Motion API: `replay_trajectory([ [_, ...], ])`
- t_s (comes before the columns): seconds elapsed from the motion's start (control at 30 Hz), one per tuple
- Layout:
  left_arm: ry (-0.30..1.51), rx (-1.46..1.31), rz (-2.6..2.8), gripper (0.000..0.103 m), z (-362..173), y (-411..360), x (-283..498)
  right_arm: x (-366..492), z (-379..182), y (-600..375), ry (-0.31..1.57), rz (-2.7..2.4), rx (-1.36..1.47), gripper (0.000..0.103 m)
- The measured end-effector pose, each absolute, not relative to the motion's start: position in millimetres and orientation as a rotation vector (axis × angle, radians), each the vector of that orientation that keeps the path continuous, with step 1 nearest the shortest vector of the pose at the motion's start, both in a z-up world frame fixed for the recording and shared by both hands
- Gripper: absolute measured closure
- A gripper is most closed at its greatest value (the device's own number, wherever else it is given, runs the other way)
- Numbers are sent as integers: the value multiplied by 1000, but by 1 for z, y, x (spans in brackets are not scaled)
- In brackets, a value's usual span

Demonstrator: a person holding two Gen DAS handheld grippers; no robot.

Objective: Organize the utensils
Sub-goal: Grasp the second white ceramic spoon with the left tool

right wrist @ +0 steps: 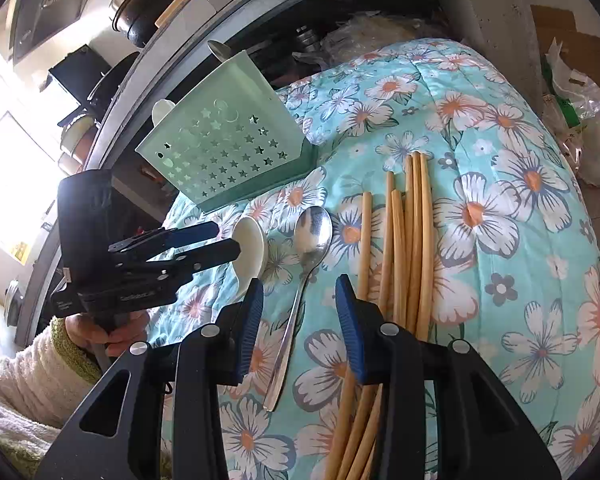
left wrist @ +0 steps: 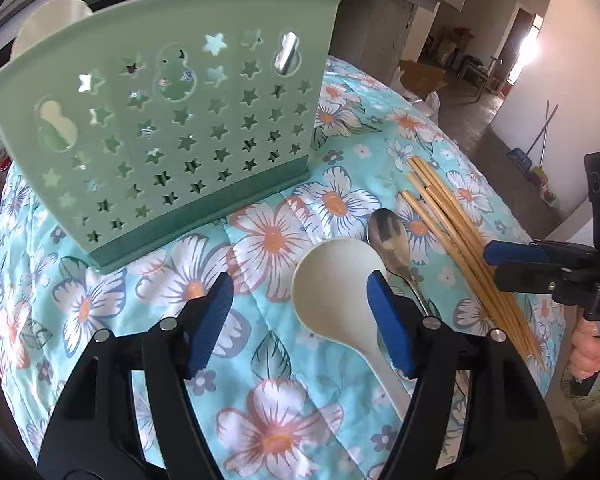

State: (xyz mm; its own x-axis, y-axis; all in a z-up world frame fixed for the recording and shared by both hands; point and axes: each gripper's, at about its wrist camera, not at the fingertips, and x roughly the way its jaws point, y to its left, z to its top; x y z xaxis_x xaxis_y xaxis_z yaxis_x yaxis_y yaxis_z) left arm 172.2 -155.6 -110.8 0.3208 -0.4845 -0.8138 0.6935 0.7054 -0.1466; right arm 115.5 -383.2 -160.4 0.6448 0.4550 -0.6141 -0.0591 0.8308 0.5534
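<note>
A green utensil holder (left wrist: 172,120) with star holes stands on the floral cloth (left wrist: 260,360); it also shows in the right wrist view (right wrist: 224,152). A cream spoon and a metal spoon stand inside it. On the cloth lie a cream spoon (left wrist: 336,296), a metal spoon (left wrist: 388,236) and several wooden chopsticks (left wrist: 460,240). My left gripper (left wrist: 300,320) is open and empty, its right finger beside the cream spoon. My right gripper (right wrist: 298,324) is open and empty, straddling the metal spoon (right wrist: 312,232) handle, with the chopsticks (right wrist: 412,240) just right of it.
The left gripper (right wrist: 208,240) also shows in the right wrist view, over the cream spoon (right wrist: 252,248). A grey counter edge (right wrist: 148,52) with pots runs behind the holder. Boxes and bags (right wrist: 580,92) sit beyond the cloth's far right edge.
</note>
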Motion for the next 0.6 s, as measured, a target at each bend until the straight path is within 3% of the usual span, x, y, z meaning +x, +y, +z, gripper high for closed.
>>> replay_trajectory([
  [0.17, 1016, 286, -766, 54, -129, -171, 184, 109, -161, -391, 809, 304, 533, 66],
  [0.4, 1010, 321, -799, 84, -129, -188, 178, 106, -164, -399, 800, 293, 554, 66],
  [0.6, 985, 339, -775, 95, -126, -193, 174, 108, -163, -397, 802, 296, 547, 66],
])
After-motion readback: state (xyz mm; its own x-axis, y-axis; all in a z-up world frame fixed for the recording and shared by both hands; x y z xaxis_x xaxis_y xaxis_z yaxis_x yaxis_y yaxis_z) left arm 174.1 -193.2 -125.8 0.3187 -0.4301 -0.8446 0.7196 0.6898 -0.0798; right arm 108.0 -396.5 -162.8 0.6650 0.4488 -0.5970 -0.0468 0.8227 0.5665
